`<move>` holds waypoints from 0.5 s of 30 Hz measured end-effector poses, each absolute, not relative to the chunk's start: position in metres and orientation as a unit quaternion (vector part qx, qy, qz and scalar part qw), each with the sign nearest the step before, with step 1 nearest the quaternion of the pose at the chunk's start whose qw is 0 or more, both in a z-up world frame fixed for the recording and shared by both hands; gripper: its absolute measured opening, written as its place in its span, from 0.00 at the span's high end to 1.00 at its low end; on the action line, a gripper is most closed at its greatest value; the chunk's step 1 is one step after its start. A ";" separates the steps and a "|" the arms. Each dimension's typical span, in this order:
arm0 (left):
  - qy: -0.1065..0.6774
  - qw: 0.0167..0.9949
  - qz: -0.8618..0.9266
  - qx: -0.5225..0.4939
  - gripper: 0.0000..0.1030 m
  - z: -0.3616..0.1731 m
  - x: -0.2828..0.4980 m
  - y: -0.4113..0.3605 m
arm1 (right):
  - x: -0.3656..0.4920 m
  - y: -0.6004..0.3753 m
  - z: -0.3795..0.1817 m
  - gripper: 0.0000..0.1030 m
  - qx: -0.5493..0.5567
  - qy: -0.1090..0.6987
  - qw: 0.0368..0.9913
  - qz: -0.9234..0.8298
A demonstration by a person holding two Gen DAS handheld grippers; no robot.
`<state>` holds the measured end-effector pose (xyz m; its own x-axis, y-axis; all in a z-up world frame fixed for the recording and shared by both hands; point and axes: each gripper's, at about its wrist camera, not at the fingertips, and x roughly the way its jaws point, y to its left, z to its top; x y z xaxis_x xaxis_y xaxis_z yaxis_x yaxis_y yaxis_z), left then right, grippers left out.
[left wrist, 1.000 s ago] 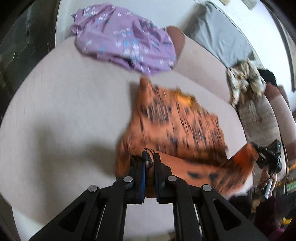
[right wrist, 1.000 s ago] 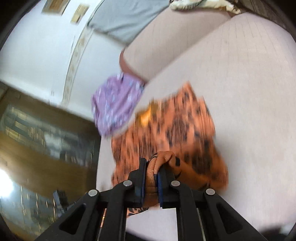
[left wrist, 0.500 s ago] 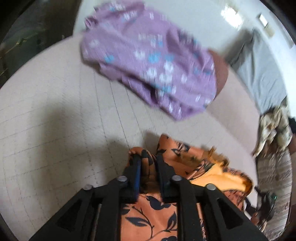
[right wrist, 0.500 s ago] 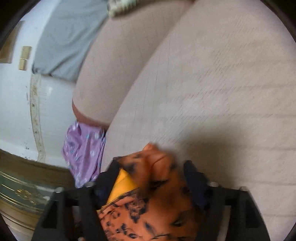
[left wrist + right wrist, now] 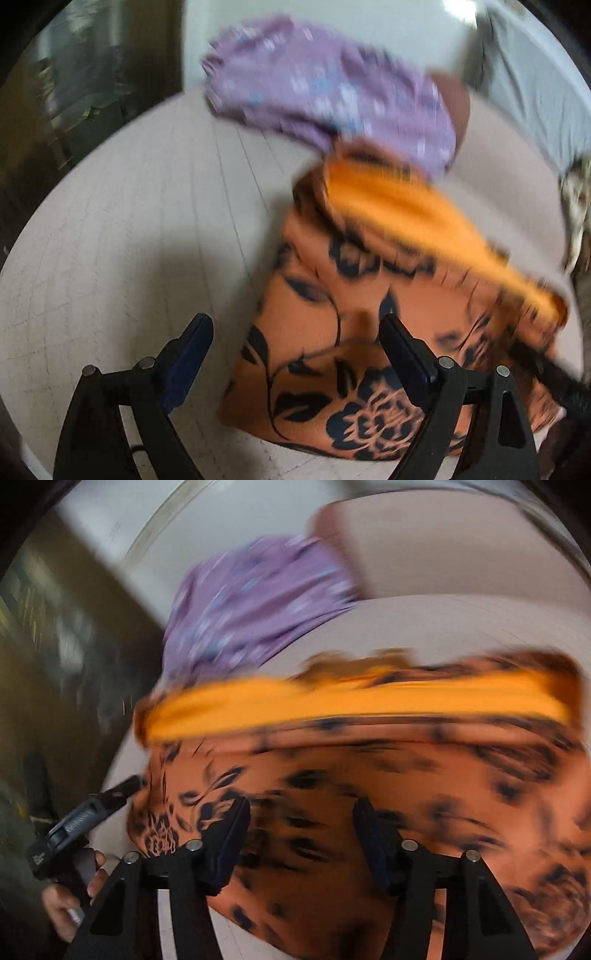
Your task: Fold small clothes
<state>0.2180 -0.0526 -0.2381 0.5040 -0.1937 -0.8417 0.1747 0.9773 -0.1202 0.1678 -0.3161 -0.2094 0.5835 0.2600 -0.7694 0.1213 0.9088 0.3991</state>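
Observation:
An orange garment with a dark floral print (image 5: 354,332) lies folded over on the pale quilted cushion (image 5: 129,240), its plain orange band (image 5: 417,221) along the far edge. It fills the lower right wrist view (image 5: 369,775). My left gripper (image 5: 295,343) is open and empty, jaws wide over the garment's near left edge. My right gripper (image 5: 301,823) is open and empty above the garment. The left gripper also shows at the left of the right wrist view (image 5: 92,812). Both views are blurred.
A purple flowered garment (image 5: 332,88) lies bunched at the far end of the cushion, also in the right wrist view (image 5: 251,605). A grey cloth (image 5: 532,81) hangs at the far right. A patterned cloth (image 5: 576,206) sits at the right edge.
Both grippers carried the garment's near edge forward over its far part, then opened and let it go. The right gripper opened first, the left one after it.

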 end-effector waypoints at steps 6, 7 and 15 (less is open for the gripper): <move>0.483 0.869 -0.110 0.009 0.11 -0.244 0.235 -0.059 | 0.278 -0.293 -0.242 0.43 0.159 0.482 0.862 -0.008; 0.483 0.869 -0.110 0.008 0.11 -0.245 0.239 -0.060 | 0.299 -0.303 -0.246 0.44 0.165 0.488 0.857 -0.026; 0.475 0.874 -0.103 -0.012 0.09 -0.246 0.257 -0.060 | 0.305 -0.410 -0.232 0.43 0.305 0.398 0.855 -0.133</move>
